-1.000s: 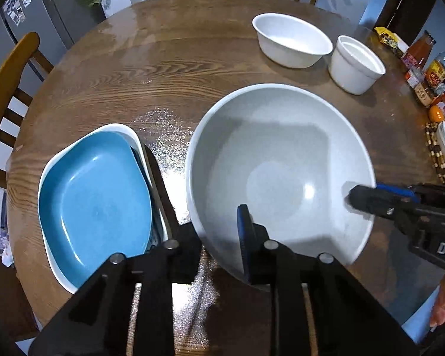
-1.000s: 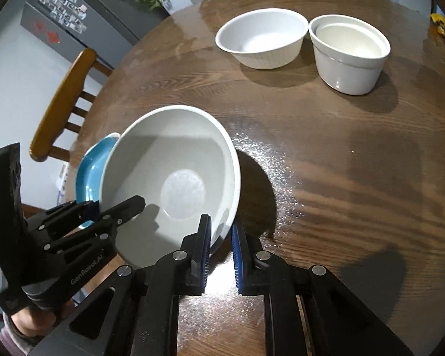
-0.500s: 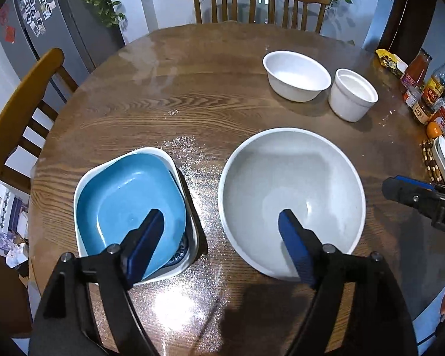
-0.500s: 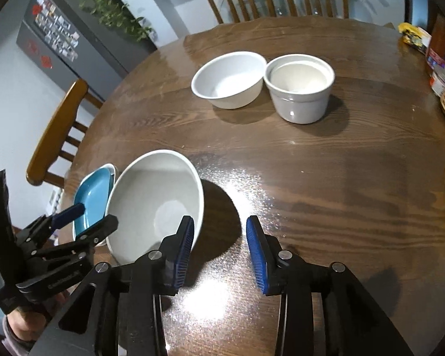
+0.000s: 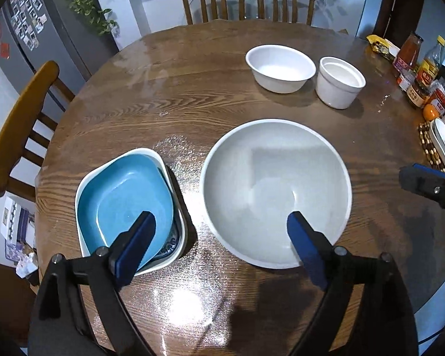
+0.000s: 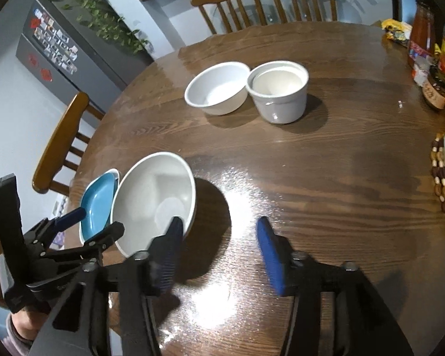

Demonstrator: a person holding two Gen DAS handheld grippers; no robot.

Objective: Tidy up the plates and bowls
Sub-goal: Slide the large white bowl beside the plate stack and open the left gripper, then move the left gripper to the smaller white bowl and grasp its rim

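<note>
Two grippers sit at the bottom of their own frames, each with its fingers spread wide and gripping nothing. The left gripper [image 5: 219,237] has one blue pad covering the near corner of the blue plate [image 5: 124,195], the other covering part of the large bowl [image 5: 276,190]. The right gripper [image 6: 219,240] hides the bowl's near rim behind its left finger. The squarish, glossy blue plate lies in a white rounded-square dish [image 5: 87,178]; a patterned piece beneath it is mostly hidden. The big bowl is round and matte pale grey, just right of that stack at lower centre. In the upper right stand a white oval bowl [image 5: 280,68] and a straight-walled white ramekin [image 5: 339,81], nearly touching. Bottles [image 5: 421,74] at the right edge are cut off, labels unreadable. The round tabletop [image 5: 192,95] is dark grained wood with glare.
</note>
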